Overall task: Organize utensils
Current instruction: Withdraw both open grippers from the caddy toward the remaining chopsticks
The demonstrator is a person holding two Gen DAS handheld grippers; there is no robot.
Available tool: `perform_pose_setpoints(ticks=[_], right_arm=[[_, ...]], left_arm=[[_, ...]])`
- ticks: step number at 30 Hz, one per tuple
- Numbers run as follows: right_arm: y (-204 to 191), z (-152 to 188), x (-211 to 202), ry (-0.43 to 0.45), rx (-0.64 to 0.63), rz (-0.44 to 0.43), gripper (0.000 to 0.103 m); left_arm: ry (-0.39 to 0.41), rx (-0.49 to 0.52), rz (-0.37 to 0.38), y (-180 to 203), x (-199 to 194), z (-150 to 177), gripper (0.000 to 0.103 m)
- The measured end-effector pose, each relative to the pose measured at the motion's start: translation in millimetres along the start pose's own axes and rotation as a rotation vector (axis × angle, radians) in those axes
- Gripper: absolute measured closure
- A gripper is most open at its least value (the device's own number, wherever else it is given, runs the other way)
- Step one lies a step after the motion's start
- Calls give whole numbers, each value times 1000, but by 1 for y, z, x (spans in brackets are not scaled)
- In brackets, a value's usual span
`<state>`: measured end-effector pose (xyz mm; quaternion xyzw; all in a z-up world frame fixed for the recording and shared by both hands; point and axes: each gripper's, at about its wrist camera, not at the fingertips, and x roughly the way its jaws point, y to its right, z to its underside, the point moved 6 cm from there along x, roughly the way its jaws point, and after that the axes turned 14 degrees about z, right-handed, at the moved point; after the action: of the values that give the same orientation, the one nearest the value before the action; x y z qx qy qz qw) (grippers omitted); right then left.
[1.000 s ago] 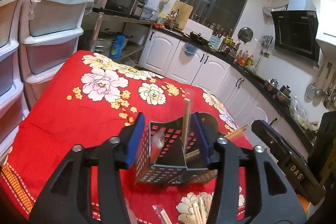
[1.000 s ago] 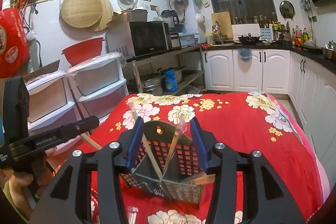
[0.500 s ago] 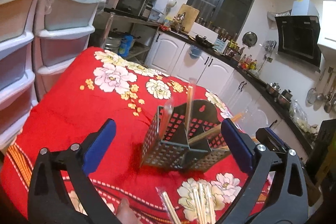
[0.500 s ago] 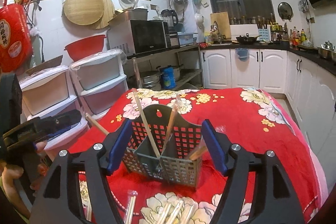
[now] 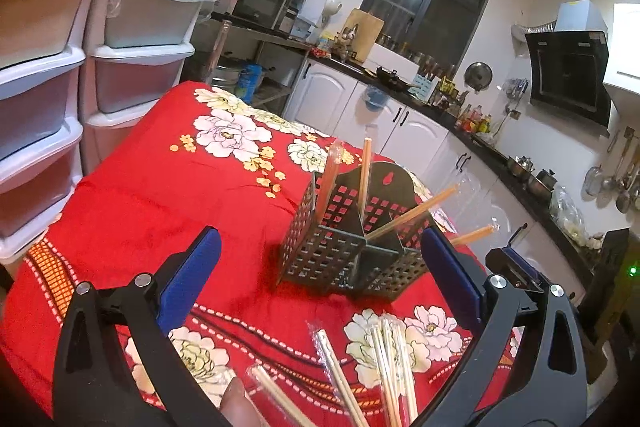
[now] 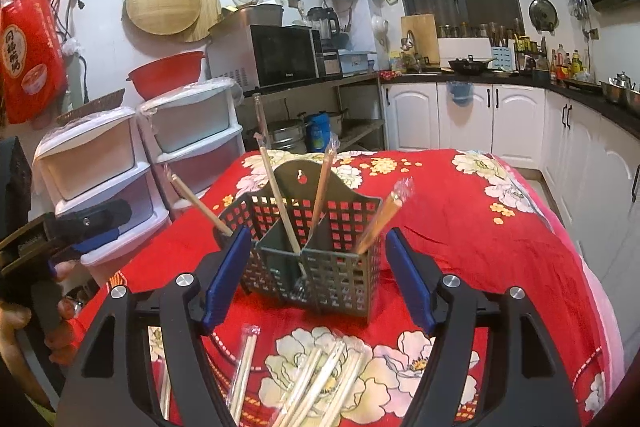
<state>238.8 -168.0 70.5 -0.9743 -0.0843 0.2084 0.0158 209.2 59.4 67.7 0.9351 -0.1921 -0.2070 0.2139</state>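
While both tools stood apart and empty, the basket [image 5: 352, 247] sat on the desk [image 5: 168, 211]. Wrapped chopsticks [image 6: 316, 383] lay at six o'clock of it, near the left tool [image 5: 316, 275] and right tool [image 6: 316, 275].

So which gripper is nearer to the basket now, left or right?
Right. The right gripper has its open fingers on either side of the basket's near corner without touching it. The left gripper is also open but sits farther back, with bare cloth before the basket.

My table wears a red flowered cloth [image 6: 460, 211]. The grey utensil basket [image 6: 316, 259] stands mid-table. Wrapped chopsticks [image 6: 316, 383] lie loose at the near edge
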Motion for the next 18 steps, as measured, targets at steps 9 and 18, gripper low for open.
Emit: perform_pose_setpoints(ticks=[9, 18], right_arm=[[-3, 16, -9, -24, -30, 0, 36], [-14, 33, -15, -54, -72, -18, 36]], left_arm=[[-5, -3, -25, -4, -16, 13, 12], [-5, -20, -57, -18, -33, 25, 12]])
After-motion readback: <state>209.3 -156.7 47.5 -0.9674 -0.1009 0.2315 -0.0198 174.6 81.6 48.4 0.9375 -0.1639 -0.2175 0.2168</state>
